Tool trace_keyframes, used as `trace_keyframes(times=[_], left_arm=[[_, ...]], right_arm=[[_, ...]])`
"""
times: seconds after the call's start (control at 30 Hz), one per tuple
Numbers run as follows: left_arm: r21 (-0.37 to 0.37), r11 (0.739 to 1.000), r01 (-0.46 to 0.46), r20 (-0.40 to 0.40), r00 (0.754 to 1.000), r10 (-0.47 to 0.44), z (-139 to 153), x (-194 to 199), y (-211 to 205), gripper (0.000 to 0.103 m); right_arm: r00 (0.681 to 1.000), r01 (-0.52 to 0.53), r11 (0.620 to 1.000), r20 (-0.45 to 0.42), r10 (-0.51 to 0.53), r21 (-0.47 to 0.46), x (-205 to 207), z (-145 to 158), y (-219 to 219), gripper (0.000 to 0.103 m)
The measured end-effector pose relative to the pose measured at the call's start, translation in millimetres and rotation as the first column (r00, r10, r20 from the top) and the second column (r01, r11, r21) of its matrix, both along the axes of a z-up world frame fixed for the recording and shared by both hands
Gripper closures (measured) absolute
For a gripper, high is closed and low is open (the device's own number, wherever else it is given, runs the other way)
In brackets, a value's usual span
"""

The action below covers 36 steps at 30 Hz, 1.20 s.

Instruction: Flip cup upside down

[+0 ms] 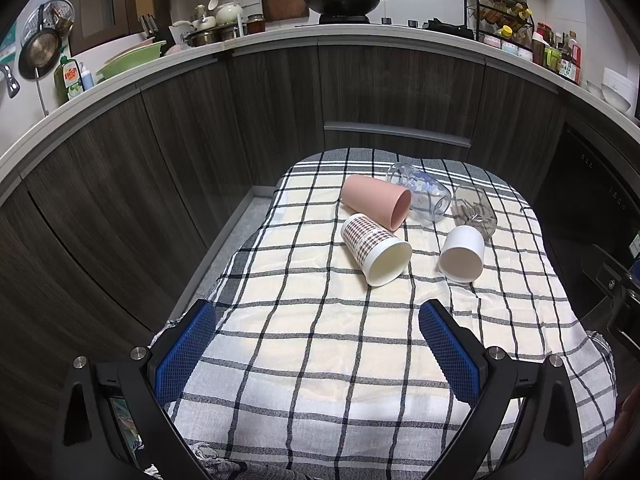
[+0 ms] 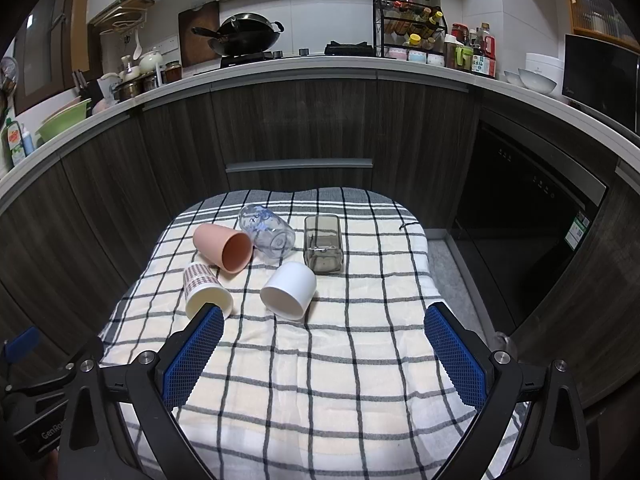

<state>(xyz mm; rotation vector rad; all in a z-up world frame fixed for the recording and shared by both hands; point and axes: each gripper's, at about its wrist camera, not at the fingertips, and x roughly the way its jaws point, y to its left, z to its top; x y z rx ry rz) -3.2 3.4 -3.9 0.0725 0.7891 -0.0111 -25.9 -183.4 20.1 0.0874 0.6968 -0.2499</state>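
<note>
I am holding both tools above the near part of the bench (image 1: 520, 380), which is wearing a checked cloth (image 2: 320, 380). The left hand-held gripper (image 1: 318, 312) is standing spread wide, its blue pads (image 1: 188, 344) well apart with nothing between them. The right hand-held gripper (image 2: 324, 316) is spread wide in the same way, and it is carrying nothing.

Five cups are lying on their sides at the far part of the cloth. The pink cup (image 1: 376, 202) is pointing its mouth toward the cameras and to the right. Just in front of it the patterned cup (image 1: 374, 250) is lying, brown checks on the outside and cream inside, and the two seem to be touching. The white cup (image 1: 462, 254) is lying to the right of the patterned one, a little apart, mouth toward me. Behind them the clear glass cup (image 1: 420, 192) is resting beside the pink one, and the grey square tumbler (image 1: 476, 212) is lying at the far right (in the right wrist view it is showing its thick base toward the camera).

In the right wrist view the left fingertip is overlapping the rim of the patterned cup; I cannot tell if it is touching it.
</note>
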Motion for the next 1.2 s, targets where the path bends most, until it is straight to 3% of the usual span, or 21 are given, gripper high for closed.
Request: trace_keyframes(times=[0.57,1.2], left_arm=[[-0.005,1.000,-0.019,-0.047,0.999,0.019,-12,30,-9,0.000],[-0.057,0.989,-0.135,-0.153,0.980,0.125,-56,135,-45,0.000]], right_arm=[[1.000,-0.003,1.000,-0.012,0.002,-0.012,27,-9,-8,0.002],[0.999,0.004,0.998,-0.045,-0.007,-0.065,103,-29,-47,0.002]])
